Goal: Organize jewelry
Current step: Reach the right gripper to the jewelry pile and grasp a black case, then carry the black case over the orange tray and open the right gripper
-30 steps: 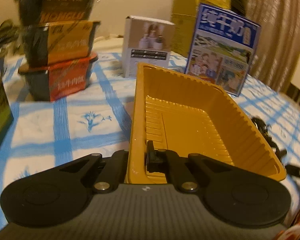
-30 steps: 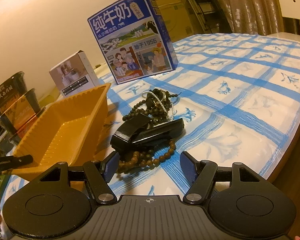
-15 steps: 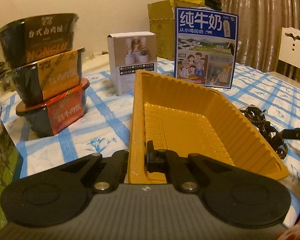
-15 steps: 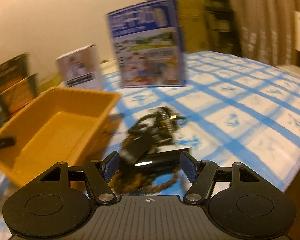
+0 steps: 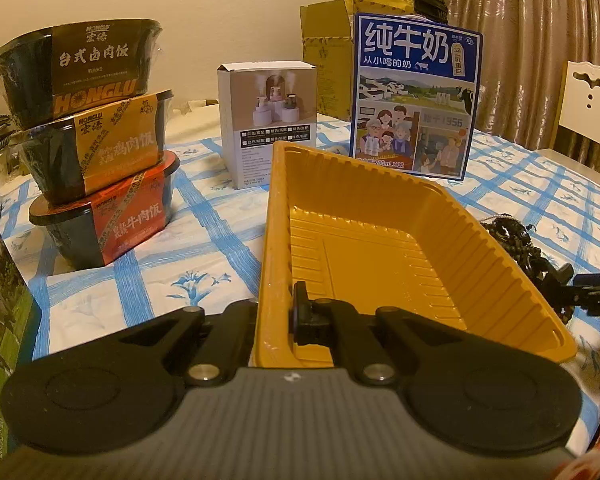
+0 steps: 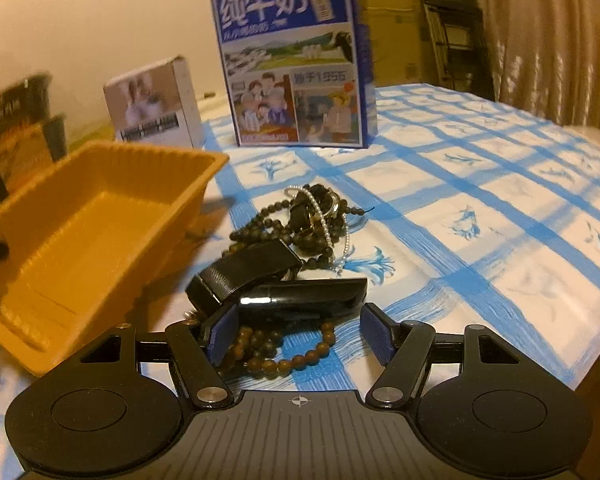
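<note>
**Tray steadied, jewelry ahead of the open right gripper**

Left wrist view: the left gripper (image 5: 274, 316) is closed on the near wall of the empty yellow tray (image 5: 440, 216). The jewelry (image 5: 516, 240) lies outside the tray's right wall.

Right wrist view: the right gripper (image 6: 298, 332) stands wide open and grips nothing. The jewelry pile (image 6: 296, 248) starts between its pads and extends away from it; the brown bracelet (image 6: 288, 354) is nearest. This hand is the nearer; the tray (image 6: 16, 208) sits to its left.

Open desk (image 6: 480, 184) lies right of the jewelry (image 6: 300, 248), while the tray (image 6: 100, 216) blocks the left and the milk box (image 6: 292, 60) stands behind.
</note>
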`<state>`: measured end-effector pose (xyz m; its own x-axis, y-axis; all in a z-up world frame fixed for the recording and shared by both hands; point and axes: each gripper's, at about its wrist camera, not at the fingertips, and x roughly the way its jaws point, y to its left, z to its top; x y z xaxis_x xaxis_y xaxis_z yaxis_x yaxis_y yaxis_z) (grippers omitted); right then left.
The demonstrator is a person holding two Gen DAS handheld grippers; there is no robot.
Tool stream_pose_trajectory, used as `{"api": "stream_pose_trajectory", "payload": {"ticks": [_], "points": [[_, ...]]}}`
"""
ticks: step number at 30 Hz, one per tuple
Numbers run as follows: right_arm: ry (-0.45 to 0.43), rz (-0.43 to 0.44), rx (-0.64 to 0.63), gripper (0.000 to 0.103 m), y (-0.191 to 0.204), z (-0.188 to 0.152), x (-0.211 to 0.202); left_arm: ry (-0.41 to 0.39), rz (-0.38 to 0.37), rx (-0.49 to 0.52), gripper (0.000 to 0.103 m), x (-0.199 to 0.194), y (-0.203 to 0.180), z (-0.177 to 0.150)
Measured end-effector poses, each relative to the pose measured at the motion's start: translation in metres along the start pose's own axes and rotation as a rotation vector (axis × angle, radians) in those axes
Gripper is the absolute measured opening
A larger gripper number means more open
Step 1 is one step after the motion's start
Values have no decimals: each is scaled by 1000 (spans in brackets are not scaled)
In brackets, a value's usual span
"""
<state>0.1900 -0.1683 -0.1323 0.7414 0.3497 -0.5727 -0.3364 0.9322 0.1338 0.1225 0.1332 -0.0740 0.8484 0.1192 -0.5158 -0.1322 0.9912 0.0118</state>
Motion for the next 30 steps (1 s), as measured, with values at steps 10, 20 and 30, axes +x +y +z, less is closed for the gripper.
{"api": "stream_pose_trajectory", "payload": {"ticks": [10, 20, 30], "points": [[-36, -8, -26, 81, -9, 2, 9, 5, 3, 6, 2, 5, -3, 2], [-91, -36, -59, 74, -9, 3, -3, 4, -1, 19, 2, 5, -7, 4], [-203, 111, -47, 74, 14, 29, -40, -2, -2, 35, 2, 1, -6, 4]]}}
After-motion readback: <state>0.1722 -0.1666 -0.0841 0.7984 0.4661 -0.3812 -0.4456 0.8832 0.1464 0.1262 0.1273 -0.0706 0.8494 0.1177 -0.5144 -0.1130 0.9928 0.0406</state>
